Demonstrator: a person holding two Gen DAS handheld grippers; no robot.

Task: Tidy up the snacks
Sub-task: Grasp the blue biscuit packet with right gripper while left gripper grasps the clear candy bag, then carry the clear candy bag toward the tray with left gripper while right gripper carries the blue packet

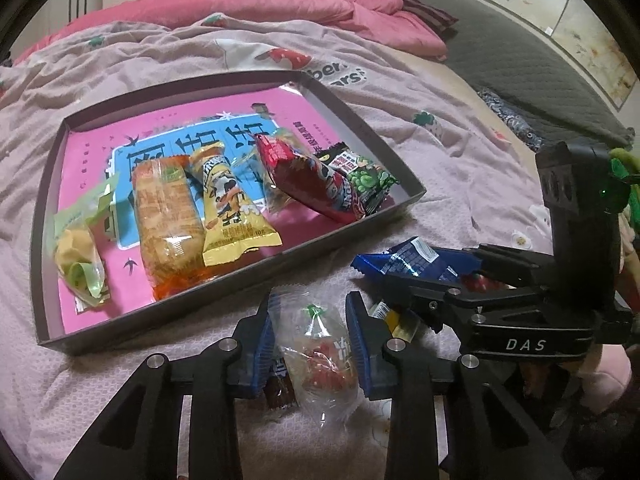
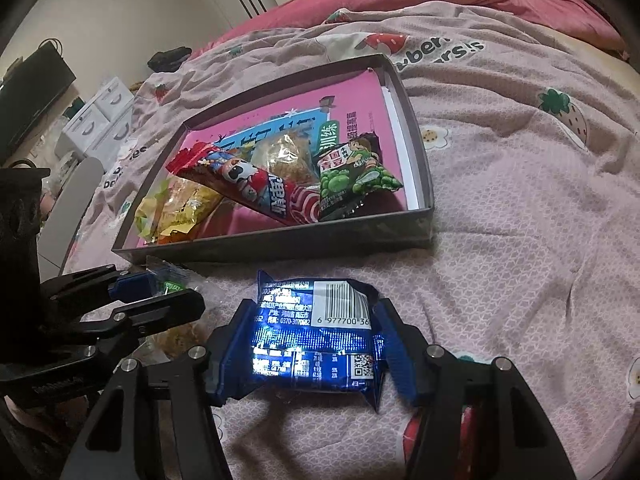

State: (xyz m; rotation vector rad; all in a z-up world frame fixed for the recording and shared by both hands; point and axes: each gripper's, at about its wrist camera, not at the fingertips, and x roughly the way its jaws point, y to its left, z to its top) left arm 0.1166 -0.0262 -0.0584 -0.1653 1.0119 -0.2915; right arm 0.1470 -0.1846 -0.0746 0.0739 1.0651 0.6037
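The blue snack packet (image 2: 316,336) sits clenched between the right hand-held gripper's (image 2: 316,344) pads, before the tray (image 2: 420,216).

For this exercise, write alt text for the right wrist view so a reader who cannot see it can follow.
The right gripper closes around a shiny blue snack packet on a pink bedspread. Behind it a shallow grey box holds several snacks, among them a red packet and a green pea packet. At left, the left gripper pinches a clear wrapper.

Pink-quilted bed (image 2: 520,184), white drawers (image 2: 100,116), cream wall (image 2: 160,12)
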